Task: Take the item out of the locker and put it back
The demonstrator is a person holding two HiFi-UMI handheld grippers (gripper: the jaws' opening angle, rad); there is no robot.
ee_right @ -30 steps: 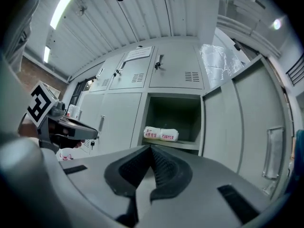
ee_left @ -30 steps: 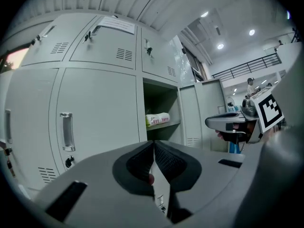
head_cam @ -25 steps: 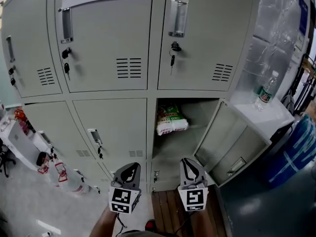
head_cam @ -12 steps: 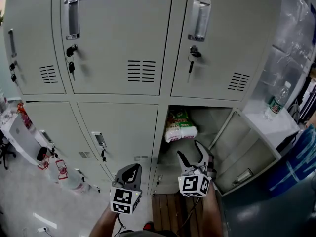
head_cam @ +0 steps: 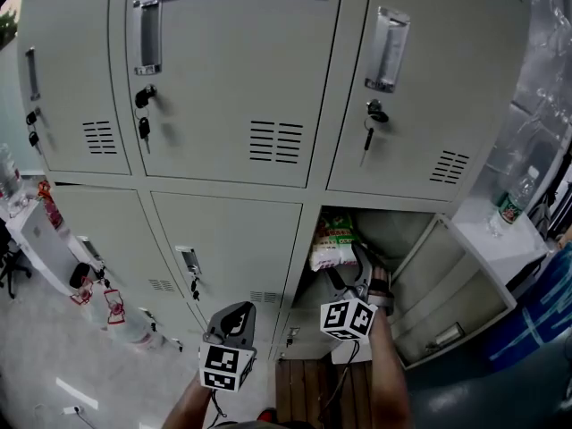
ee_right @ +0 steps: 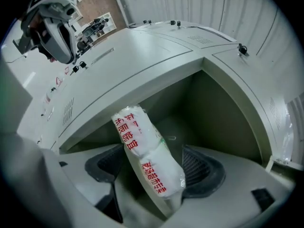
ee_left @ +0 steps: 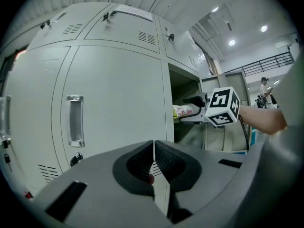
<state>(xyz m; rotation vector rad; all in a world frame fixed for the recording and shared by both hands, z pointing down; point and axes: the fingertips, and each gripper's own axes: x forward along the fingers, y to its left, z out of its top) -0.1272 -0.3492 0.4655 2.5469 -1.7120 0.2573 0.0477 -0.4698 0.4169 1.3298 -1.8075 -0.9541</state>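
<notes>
The danger, I judge, is the right claw closing on only the near end of the soft bag, so it is sagging and slipping free on the way out. The left claw is hanging shut and empty. The right claw's jaws are opening wide and straddling the bag without squeezing it. The bag is lying inside the open locker.

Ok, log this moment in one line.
right gripper: opening, bag between jaws | bag: in locker | left gripper: shut, empty
</notes>
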